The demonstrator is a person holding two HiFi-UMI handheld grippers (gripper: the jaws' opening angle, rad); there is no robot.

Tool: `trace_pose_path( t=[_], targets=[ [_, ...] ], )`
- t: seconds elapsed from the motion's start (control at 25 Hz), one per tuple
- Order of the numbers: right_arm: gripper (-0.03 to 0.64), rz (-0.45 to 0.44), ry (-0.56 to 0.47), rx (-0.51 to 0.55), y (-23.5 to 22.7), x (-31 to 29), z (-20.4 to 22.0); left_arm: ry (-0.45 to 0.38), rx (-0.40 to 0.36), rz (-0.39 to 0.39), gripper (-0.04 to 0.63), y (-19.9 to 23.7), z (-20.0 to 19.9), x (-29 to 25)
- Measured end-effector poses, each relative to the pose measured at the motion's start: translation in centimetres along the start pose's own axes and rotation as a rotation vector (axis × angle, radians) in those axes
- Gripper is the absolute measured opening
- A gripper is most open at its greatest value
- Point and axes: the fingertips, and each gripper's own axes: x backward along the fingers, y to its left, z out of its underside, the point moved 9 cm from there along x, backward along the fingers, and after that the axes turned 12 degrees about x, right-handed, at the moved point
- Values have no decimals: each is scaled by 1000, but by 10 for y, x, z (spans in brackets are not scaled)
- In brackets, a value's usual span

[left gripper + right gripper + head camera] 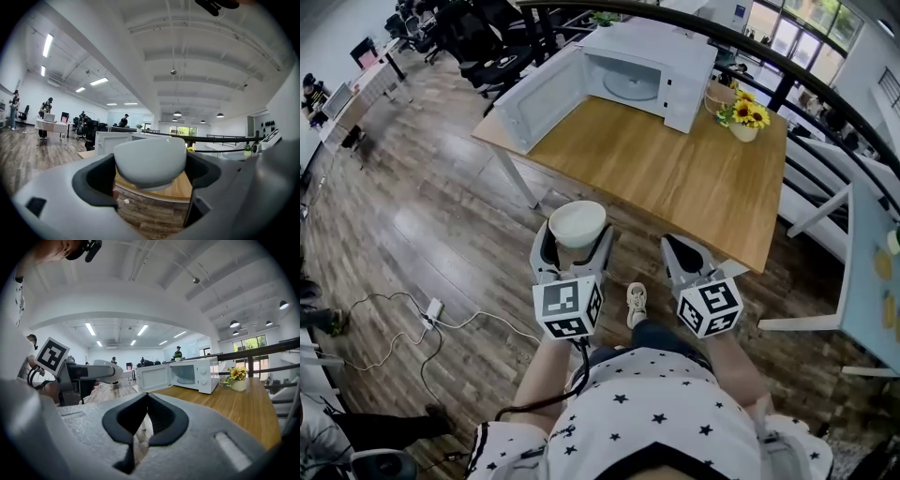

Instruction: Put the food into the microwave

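The left tongs (576,246) are closed part-way on a white bowl (577,223), one jaw on each side of its wall, the rim standing above them. The bowl hangs over the floor, just short of the worktop's (675,178) near edge. What fills it cannot be made out.

It looks like glazed ceramic: stiff, smooth, probably slippery and breakable. A hold across the widest part of the wall suits it, and it should stay level so nothing spills. It is likely heavy enough to tip if the grip slackens.

The right tongs (147,401) are closed jaw to jaw with nothing between them, held beside the left.

The microwave (647,70) sits at the far left corner of the worktop. Its door (530,98) is swung wide toward the left edge, showing the glass plate (630,86) inside. The wood between the near edge and the opening is bare, so a straight path across looks free. A flower pot (743,117) stands to the microwave's right, well clear of that path. The door is the thing to avoid on the left.
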Motion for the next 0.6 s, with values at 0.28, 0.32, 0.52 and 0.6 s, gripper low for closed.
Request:
trace_pose_path(
  t=[0.28,0.32,0.52,0.6],
  targets=[
    [6,-15,-6,12,-35,-47,-12,-10,-3,-13,453,9,-15,-52],
    [6,-17,-8,14,-39,-54,-14,-10,-5,-15,453,10,-17,-59],
    [6,-29,-11,19,-70,-85,-26,-13,-2,-36,453,14,-31,-98],
    [6,-37,-12,20,-83,-98,-29,-14,-3,-45,453,14,-35,-115]
  ],
)
